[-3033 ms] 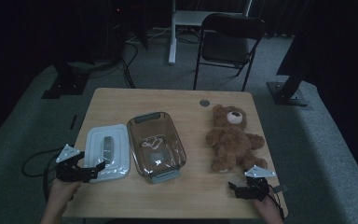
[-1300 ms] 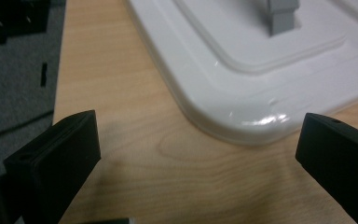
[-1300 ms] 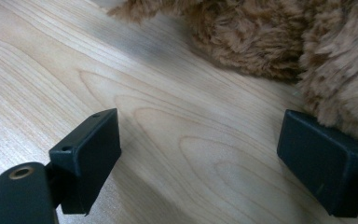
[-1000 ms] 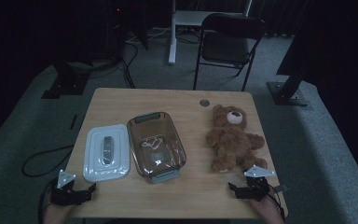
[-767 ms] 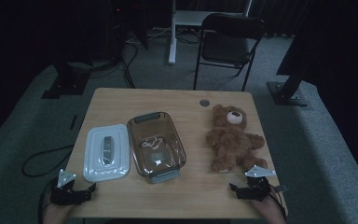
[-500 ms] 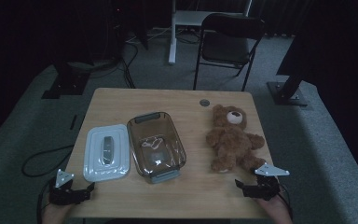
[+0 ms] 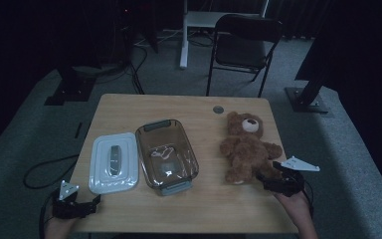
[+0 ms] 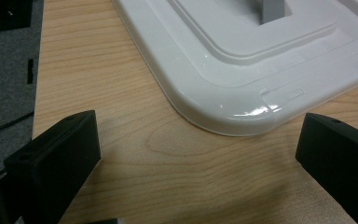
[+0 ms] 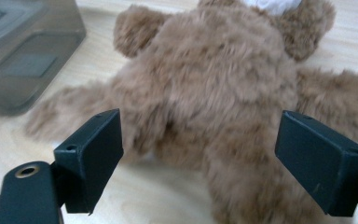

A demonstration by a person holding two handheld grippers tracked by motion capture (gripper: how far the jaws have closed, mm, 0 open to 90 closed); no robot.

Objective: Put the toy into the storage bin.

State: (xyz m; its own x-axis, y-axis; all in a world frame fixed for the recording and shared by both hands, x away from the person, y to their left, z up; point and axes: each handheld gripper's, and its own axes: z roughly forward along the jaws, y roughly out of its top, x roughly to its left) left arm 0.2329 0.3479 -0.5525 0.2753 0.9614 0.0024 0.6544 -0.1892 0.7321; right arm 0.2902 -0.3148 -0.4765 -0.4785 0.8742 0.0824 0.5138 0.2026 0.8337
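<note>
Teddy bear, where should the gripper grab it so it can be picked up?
Probably around the soft belly of the teddy bear. It lies flat on its back on the table, feet toward the right gripper, whose open jaws already stand either side of its body. Coming in low from the feet end and closing across the plush middle should hold better than a thin, floppy leg.

The teddy bear's (image 9: 223, 93) head is cut off, perhaps its feet too.
</note>
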